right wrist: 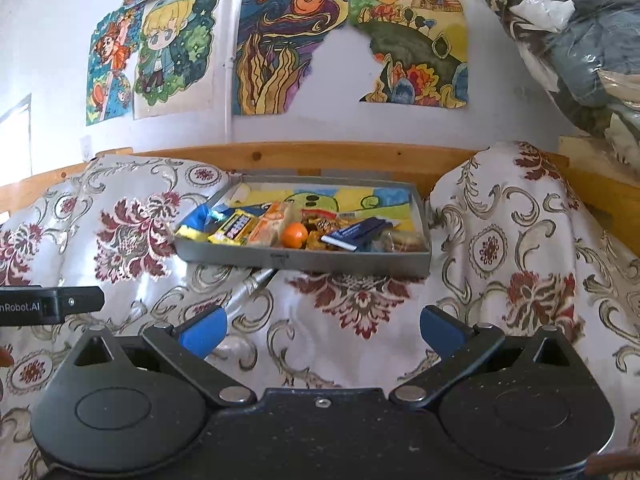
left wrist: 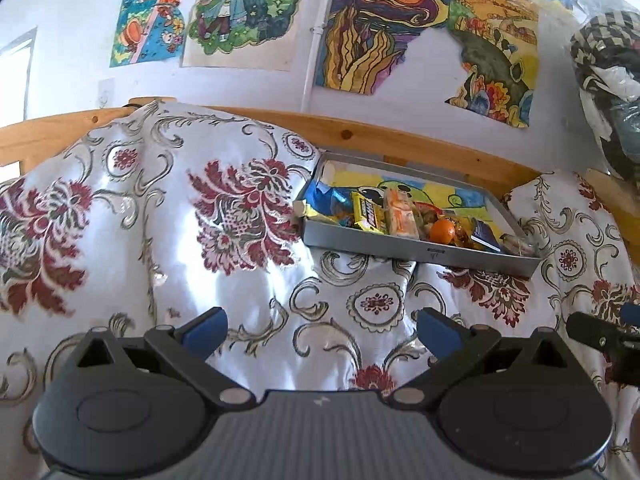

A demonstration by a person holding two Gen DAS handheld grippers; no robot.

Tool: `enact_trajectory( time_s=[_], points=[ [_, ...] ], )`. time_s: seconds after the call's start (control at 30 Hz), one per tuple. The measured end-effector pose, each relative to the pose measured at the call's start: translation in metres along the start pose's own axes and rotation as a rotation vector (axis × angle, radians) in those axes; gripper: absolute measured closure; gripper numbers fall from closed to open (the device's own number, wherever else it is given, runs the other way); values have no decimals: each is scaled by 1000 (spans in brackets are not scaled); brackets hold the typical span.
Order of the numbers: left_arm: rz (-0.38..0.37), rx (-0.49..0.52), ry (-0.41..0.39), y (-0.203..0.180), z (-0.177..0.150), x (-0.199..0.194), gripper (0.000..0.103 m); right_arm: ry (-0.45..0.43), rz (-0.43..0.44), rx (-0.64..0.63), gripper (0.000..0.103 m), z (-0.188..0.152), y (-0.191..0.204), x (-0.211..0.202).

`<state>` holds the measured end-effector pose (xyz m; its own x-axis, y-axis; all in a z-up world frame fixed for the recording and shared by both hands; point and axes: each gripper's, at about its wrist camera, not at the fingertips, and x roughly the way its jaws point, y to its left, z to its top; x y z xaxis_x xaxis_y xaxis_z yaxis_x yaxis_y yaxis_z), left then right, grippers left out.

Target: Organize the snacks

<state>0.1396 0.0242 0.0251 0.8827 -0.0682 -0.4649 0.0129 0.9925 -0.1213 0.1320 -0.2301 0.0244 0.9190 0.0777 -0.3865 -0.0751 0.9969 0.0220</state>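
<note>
A floral satin cloth [right wrist: 360,312] is covering the surface below 4 wall drawings [right wrist: 280,40]. The grey tray [right wrist: 304,258] of snacks [right wrist: 296,234] is lying crosswise at mid-frame, ahead of both tools. The right gripper [right wrist: 322,330], seemingly nearer, and the left gripper [left wrist: 322,330] are gaping wide, holding nothing.

Snack labels: print on the yellow bar [right wrist: 234,232] and blue packet [right wrist: 354,236] too small to read.
Tray's right corner [right wrist: 404,242]: contents blurred, cannot tell.
Bagged bundle [right wrist: 580,40]: cut off by the right edge.
Left tongs' body [right wrist: 48,305]: cut by the left edge.
</note>
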Motion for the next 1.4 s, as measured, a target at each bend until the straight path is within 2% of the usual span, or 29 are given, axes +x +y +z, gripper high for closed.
enact_trajectory(
  time_s=[0.4, 1.4],
  points=[
    [22, -26, 15, 4, -14, -17, 0, 0, 14, 15, 1, -7, 4, -19],
    [43, 4, 56, -5, -25, -17, 0, 43, 44, 68, 1, -19, 2, -16]
  ],
)
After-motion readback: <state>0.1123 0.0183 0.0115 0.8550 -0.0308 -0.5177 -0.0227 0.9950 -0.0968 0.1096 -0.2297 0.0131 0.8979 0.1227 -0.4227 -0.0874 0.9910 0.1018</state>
